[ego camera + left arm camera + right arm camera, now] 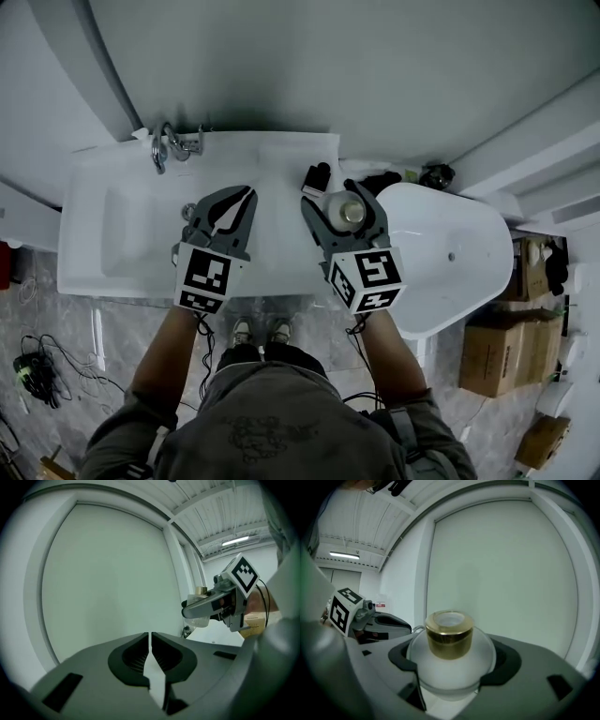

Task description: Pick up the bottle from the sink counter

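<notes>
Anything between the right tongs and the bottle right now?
Nothing visible. The right tongs are closed directly on the frosted bottle, its gold cap up. The left tongs are shut, empty, off to the side.

A chrome faucet (172, 145) stood by the wall (328, 56). A white bathtub (459, 253) lay at the right, cardboard boxes (494, 361) beside it. Cables (36, 370) lay on the floor (56, 309).

We stand in a bathroom: a white sink counter (94, 246) with a chrome tap (174, 145), a tub (464, 258) beside it, and a tiled floor (52, 314).
</notes>
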### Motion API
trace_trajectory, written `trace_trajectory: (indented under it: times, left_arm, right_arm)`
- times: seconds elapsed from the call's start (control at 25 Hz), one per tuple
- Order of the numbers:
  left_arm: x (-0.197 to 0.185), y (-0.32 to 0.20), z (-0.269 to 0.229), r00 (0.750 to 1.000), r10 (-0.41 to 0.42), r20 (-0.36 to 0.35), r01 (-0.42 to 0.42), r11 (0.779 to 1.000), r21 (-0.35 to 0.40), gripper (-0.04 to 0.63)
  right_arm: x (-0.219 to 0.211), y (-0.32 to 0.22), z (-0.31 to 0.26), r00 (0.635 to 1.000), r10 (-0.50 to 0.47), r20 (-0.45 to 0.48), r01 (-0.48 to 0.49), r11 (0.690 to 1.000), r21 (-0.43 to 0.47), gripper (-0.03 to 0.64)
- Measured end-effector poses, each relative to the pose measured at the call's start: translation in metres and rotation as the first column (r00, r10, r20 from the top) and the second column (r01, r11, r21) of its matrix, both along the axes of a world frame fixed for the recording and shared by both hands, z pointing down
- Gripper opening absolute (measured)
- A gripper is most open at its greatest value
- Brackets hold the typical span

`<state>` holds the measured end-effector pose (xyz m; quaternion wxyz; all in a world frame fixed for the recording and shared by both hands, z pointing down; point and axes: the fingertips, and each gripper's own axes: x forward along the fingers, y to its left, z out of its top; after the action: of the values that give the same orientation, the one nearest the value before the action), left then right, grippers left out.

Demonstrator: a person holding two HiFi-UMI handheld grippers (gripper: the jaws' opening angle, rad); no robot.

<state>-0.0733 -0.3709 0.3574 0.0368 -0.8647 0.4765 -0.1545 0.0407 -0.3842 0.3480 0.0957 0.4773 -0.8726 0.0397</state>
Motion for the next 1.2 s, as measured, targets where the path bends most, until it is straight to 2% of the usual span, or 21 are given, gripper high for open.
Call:
trace_trajectory:
  times: [0.2,0.4,0.64,0.8,0.96,1.2]
  left_arm:
    - [-0.003,0.020,-0.030,1.000,0.000,-0.009,0.000,0.999,0.051,0.032]
    - [-0.008,0.054,-0.049,1.000,0.010,0.014,-0.012,0.992,0.126,0.032]
    - [-0.018,0.077,-0.053,0.999,-0.013,-0.031,0.016,0.993,0.116,0.032]
    - [-0.028,0.092,-0.056,0.998,-0.053,-0.036,0.058,0.987,0.152,0.032]
    - [-0.031,0.107,-0.055,0.993,-0.073,-0.092,0.085,0.988,0.132,0.032]
    - [-0.030,0.119,-0.039,0.996,-0.066,-0.068,0.072,0.993,0.095,0.032]
  right_arm:
    - [-0.001,0.030,-0.039,0.999,-0.039,0.007,0.039,0.998,0.052,0.351]
    - [-0.006,0.056,-0.048,0.998,-0.069,-0.010,0.069,0.995,0.069,0.353]
    - [-0.016,0.083,-0.047,0.993,-0.116,0.003,0.115,0.993,0.040,0.351]
    - [-0.030,0.105,-0.048,0.988,-0.157,-0.005,0.157,0.987,0.045,0.353]
    - [-0.041,0.127,-0.047,0.981,-0.192,0.015,0.191,0.981,0.039,0.353]
    - [-0.047,0.146,-0.035,0.975,-0.221,-0.005,0.221,0.975,0.011,0.353]
